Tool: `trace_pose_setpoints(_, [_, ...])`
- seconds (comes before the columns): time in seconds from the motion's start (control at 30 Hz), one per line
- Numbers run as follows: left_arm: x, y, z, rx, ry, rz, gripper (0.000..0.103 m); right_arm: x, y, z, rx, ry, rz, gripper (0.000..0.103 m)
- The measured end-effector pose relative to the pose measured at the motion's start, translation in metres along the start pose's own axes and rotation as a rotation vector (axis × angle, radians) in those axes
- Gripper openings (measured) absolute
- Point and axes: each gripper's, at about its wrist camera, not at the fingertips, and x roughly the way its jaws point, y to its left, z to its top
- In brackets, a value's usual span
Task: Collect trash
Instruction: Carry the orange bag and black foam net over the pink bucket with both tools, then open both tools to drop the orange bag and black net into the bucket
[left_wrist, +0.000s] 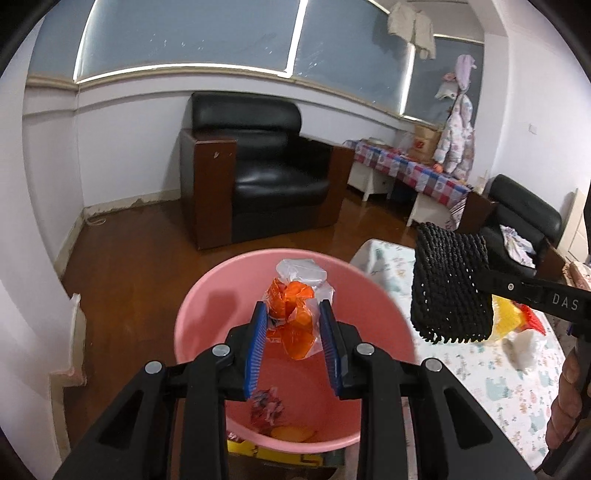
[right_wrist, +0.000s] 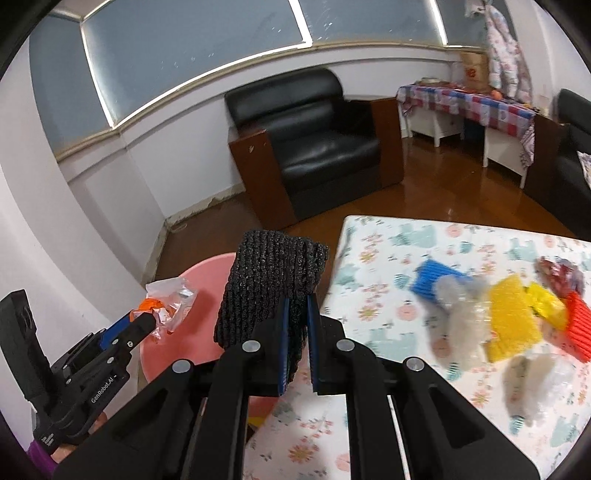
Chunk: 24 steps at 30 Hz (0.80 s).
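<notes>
While some wrappers already lie in the round pink plastic bin, left claw grips orange-clear wrapper over it, right claw pinches black knitted pad; foam scraps remain on table.

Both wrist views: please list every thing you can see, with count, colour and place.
bin: one, pink, beside the table
wrapper: one, orange and clear, in the left tool over the bin
mesh pad: one, black, in the right tool
table: one, animal-print cloth
trash pieces: several, blue, yellow, red, white, on the table
armchair: one, black, by the wall
left tool: shut on the wrapper
right tool: shut on the mesh pad
</notes>
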Motion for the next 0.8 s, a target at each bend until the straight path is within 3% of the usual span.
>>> trace_pose_setpoints(0.47, [0.034, 0.003, -0.006, 0.008, 0.081, 0.052, 0.029, 0.042, 0.048, -0.007, -0.155, 0.089, -0.034, 0.01])
trace_pose_setpoints(0.8, [0.049, 0.002, -0.008, 0.006, 0.121, 0.091, 0.034, 0.058, 0.058, -0.011, -0.186, 0.137, -0.023, 0.01])
